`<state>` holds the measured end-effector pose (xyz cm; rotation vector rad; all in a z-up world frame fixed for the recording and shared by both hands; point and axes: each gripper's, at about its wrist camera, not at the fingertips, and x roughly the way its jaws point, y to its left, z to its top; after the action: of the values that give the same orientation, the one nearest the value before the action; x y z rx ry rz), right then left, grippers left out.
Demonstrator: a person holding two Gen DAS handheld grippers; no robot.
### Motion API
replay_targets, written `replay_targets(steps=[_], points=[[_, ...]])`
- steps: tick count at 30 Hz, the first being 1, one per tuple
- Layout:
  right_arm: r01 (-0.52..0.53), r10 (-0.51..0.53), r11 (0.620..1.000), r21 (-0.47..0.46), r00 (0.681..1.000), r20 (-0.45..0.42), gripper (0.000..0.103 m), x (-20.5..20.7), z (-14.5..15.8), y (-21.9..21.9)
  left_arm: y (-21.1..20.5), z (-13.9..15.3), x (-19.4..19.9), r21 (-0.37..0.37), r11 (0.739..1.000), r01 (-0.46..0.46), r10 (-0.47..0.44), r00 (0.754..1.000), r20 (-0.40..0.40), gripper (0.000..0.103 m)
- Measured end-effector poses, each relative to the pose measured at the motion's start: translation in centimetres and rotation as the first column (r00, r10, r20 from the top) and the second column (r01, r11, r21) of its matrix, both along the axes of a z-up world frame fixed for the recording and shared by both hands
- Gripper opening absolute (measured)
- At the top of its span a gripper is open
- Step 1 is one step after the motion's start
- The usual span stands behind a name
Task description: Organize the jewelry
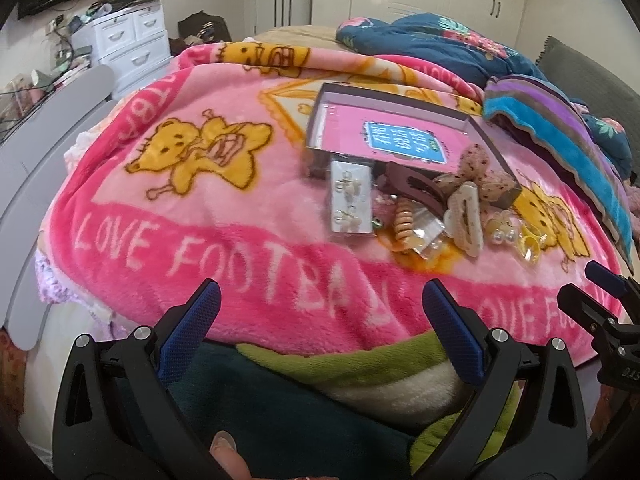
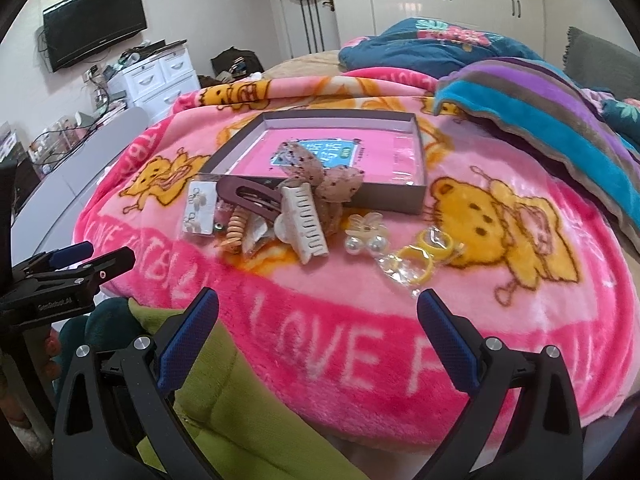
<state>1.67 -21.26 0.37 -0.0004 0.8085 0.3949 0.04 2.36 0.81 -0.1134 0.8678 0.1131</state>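
Observation:
A shallow grey box with a pink floor lies on the pink blanket; it also shows in the left wrist view. In front of it lies a pile: an earring card, a brown hair claw, a cream claw, a spotted bow, pearl earrings, yellow rings. The pile also shows in the left wrist view: earring card, cream claw. My left gripper and right gripper are open and empty, short of the pile.
A striped blanket and a blue floral quilt lie to the right and behind. A white dresser and a TV stand at the far left. Green fabric lies under the grippers.

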Motion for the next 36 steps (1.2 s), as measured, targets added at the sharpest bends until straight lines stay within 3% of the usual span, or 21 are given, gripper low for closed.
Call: replay_targets(steps=[19,25,26,29,36], points=[[-0.072,0.074,0.997,0.036,0.996,-0.059,0.099,5.8,-1.5,2.2,3.6,-2.0,3.5,-0.036,0.995,-0.089,0.086,0.994,-0.070,0.095],[-0.093,0.095,0.995,0.046,0.994,-0.052,0.099,7.3,-1.9,2.7,4.8,-2.9,6.0,-0.120,0.989,-0.082,0.072,0.993,-0.090,0.095],[-0.097,0.099,0.994,0.048,0.994,-0.052,0.097,7.6,-2.0,2.8,4.9,-3.0,6.3,-0.127,0.989,-0.076,0.064,0.994,-0.094,0.095],[-0.120,0.123,0.991,0.054,0.990,-0.070,0.073,8.5,-2.4,3.3,4.8,-3.4,7.3,-0.158,0.986,-0.047,0.031,0.995,-0.099,0.095],[-0.149,0.159,0.985,0.085,0.978,-0.134,0.043,10.5,-4.0,4.1,4.5,-3.7,8.8,-0.211,0.977,-0.003,-0.017,0.996,-0.092,0.095]])
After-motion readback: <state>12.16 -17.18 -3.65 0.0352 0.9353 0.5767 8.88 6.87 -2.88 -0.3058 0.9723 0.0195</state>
